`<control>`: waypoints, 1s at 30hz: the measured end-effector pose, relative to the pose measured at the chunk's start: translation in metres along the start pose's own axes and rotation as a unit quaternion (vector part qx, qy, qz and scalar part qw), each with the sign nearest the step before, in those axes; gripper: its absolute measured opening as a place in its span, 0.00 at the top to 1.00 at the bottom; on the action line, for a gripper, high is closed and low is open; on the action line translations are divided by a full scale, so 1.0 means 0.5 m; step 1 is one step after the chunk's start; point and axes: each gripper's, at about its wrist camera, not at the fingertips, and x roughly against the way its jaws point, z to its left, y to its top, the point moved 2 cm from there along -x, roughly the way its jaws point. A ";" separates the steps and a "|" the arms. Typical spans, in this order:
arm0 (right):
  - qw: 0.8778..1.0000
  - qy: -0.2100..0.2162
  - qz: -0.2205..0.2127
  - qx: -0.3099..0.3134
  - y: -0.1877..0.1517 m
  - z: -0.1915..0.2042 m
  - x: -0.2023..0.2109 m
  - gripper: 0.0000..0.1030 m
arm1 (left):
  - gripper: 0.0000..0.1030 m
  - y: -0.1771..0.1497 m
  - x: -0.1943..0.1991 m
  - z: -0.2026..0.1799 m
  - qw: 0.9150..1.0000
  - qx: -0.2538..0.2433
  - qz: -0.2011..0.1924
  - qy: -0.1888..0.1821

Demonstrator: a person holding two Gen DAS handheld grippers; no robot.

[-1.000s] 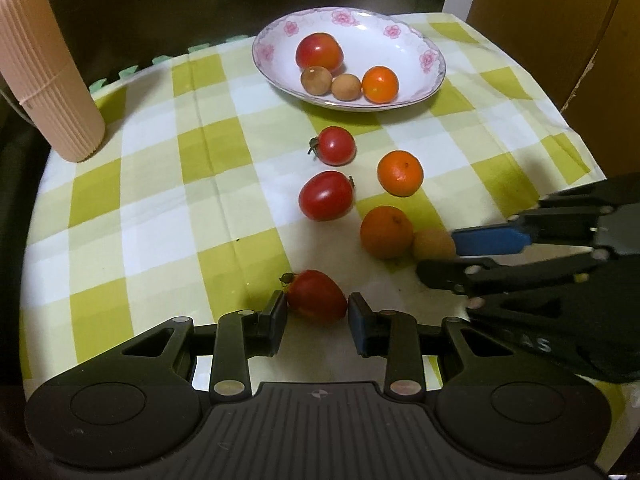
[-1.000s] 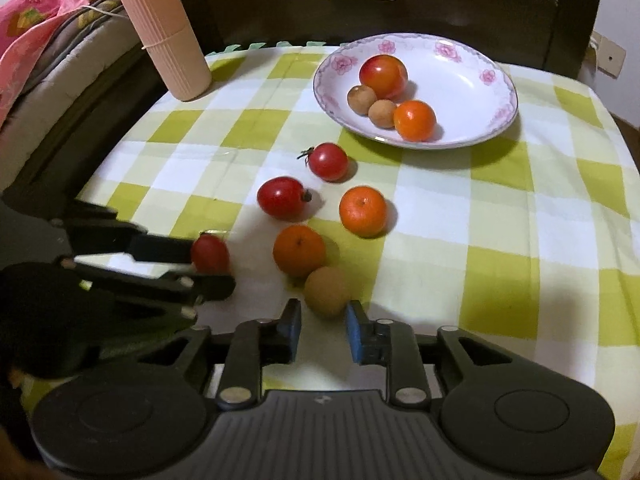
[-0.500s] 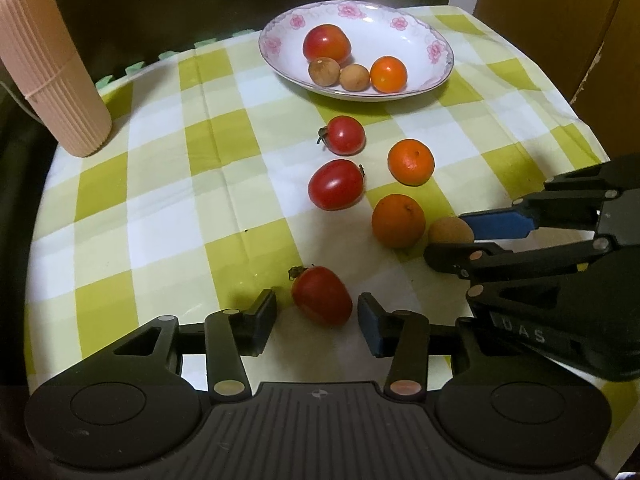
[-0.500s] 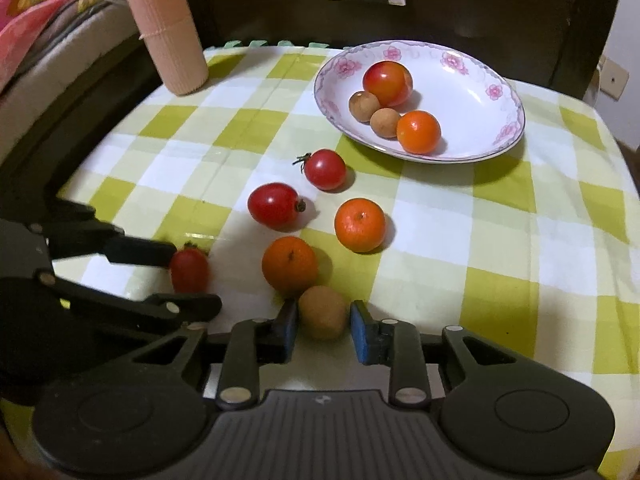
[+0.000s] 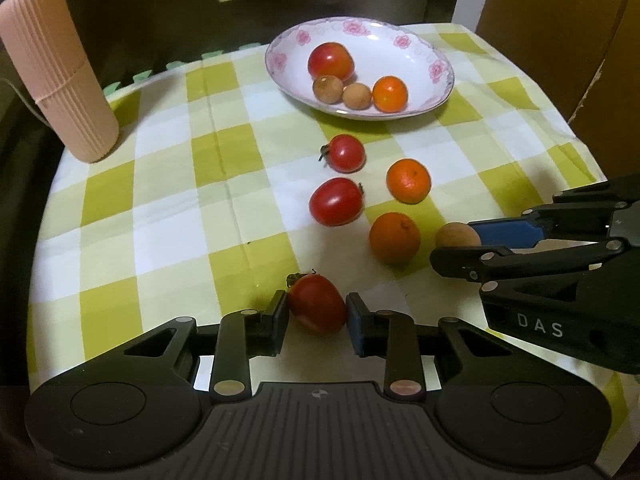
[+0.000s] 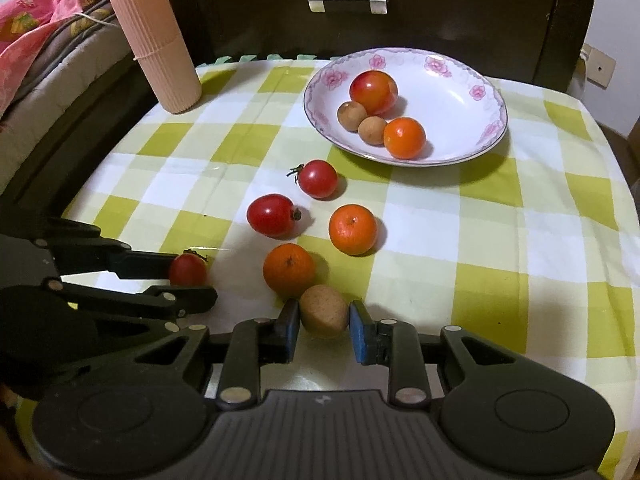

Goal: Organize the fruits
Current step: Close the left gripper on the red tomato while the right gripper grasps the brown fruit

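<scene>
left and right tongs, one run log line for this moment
left tongs: just closed on small red tomato | right tongs: shut on round brown fruit | both fruits on checked cloth

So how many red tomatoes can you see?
4. One big tomato is in the plate, two lie on the cloth, one nearer the plate and one below it, and one sits between the left tongs. None seem hidden.
</scene>
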 end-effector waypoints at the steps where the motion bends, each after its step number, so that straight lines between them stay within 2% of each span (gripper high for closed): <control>1: 1.000 0.000 -0.001 -0.002 0.001 -0.001 0.002 0.75 | 0.63 0.001 0.000 -0.001 1.000 0.000 -0.001 -0.001; 30: 0.999 -0.004 -0.030 -0.036 0.028 -0.015 0.028 0.74 | 0.63 0.046 0.014 -0.002 0.999 0.010 -0.028 -0.012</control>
